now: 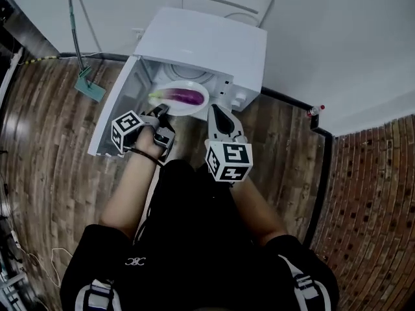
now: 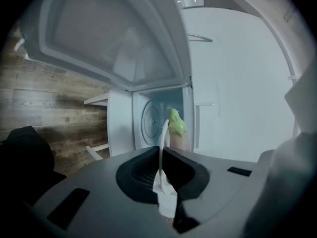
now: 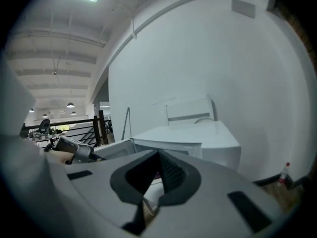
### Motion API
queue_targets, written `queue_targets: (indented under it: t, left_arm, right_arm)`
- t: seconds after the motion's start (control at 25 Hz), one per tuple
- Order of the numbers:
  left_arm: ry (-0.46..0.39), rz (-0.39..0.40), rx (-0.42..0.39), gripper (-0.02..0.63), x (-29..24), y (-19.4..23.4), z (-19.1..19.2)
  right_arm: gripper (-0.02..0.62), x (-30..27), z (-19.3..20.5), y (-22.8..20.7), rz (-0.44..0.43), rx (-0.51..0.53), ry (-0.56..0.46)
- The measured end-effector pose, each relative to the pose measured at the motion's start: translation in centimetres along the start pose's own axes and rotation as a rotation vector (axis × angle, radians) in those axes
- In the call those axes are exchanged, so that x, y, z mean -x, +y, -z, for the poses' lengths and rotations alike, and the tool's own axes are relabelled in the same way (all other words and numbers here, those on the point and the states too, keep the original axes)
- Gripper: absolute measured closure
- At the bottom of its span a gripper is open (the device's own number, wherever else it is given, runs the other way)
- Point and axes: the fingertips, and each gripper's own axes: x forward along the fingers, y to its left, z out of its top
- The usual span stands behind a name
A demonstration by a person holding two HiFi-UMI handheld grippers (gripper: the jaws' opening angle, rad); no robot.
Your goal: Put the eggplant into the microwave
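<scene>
Purple eggplant (image 1: 185, 96): laid on a white plate (image 1: 194, 111) at the mouth of the open microwave (image 1: 207, 47), so both can be slid in together.
Left gripper (image 1: 160, 113): clamped on the plate's near rim, used as a handle.
Right gripper (image 1: 218, 111): jaws drawn together, nothing pinched; held just beside the plate, probably to steady it.
Door (image 1: 111, 118): swung wide for clearance.

Both forearms (image 1: 127, 194) reaching forward, left tongs (image 1: 161, 111) clamped on plate (image 1: 191, 111) rim, right tongs (image 1: 214, 108) closed
</scene>
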Motion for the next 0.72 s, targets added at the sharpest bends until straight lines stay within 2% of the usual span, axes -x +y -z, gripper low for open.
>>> queue_targets:
  t: [0.16, 0.36, 0.52, 0.64, 0.72]
  left_arm:
    - [-0.025, 0.043, -0.046, 0.589, -6.0, 3.7, -2.4]
    - [-0.039, 0.102, -0.089, 0.589, -10.5, 4.5, -4.0]
    - [-0.046, 0.12, -0.115, 0.589, -13.4, 3.4, -5.2]
    - [-0.047, 0.108, -0.11, 0.589, -15.4, 3.0, -5.6]
    - [-0.045, 0.097, -0.144, 0.589, -16.7, 2.5, -5.7]
  right_arm:
    - [0.588, -4.4, 6.7, -2.3, -0.007, -0.008, -0.036]
    - [0.588, -6.4, 11.6, -3.6, -0.012, 0.0, -0.068]
    - [0.588, -6.2, 14.0, -4.3, 0.005, -0.037, -0.046]
    - [0.588, -4.9, 14.3, -4.9, 0.016, -0.029, -0.039]
    - [0.588, -4.1, 14.3, -5.6, 0.027, -0.019, -0.047]
